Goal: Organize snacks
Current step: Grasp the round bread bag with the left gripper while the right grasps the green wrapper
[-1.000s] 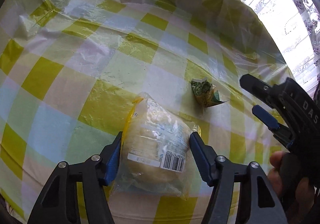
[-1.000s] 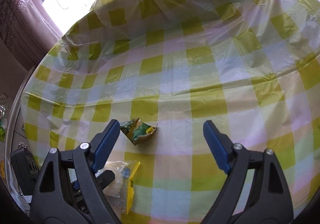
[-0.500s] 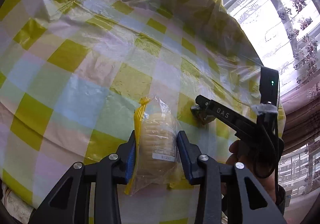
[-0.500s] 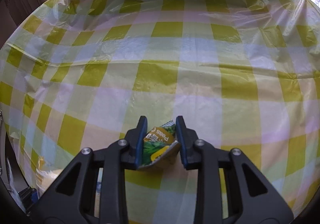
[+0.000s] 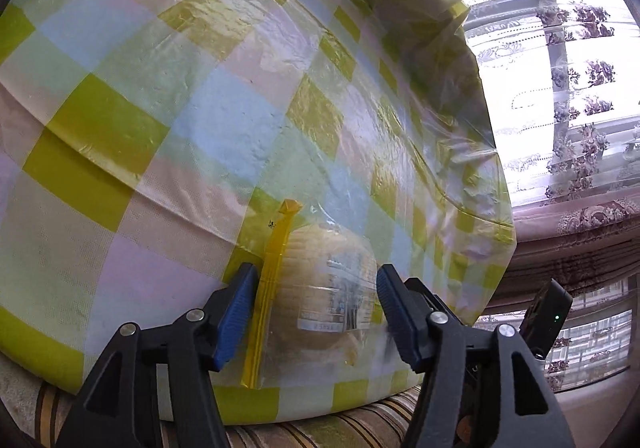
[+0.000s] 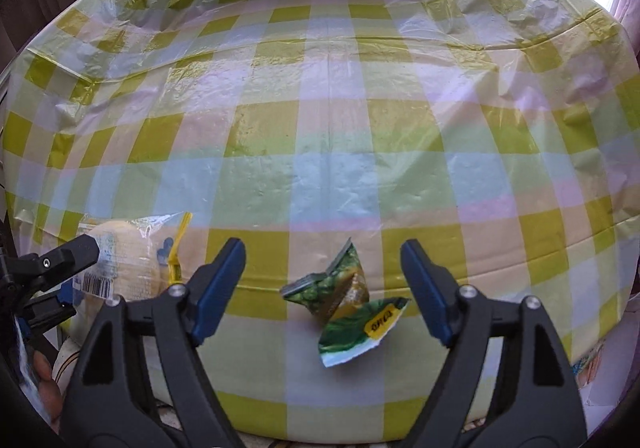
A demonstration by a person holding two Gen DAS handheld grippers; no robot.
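Checked counter point(image 6: 328, 135): left tongs point(image 5: 316, 312) opening around bun point(image 5: 324, 288), right tongs point(image 6: 322, 288) opening around packet point(image 6: 344, 300); release step, retreat next.

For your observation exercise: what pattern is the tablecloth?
Yellow-green, blue and pink checks on the tablecloth; right wrist view.

A table point(image 6: 320, 135) is covered by a checked cloth point(image 5: 168, 95) in yellow, pale blue, white and pink, over which a creased clear plastic sheet point(image 6: 500, 47) is laid. Near the front edge a bagged bread bun point(image 5: 324, 288) with a yellow seal strip is seen, and well to its right a crumpled green snack packet point(image 6: 344, 300) lies flat. Beneath the table edge, what may be striped upholstery point(image 5: 352, 428) is glimpsed.
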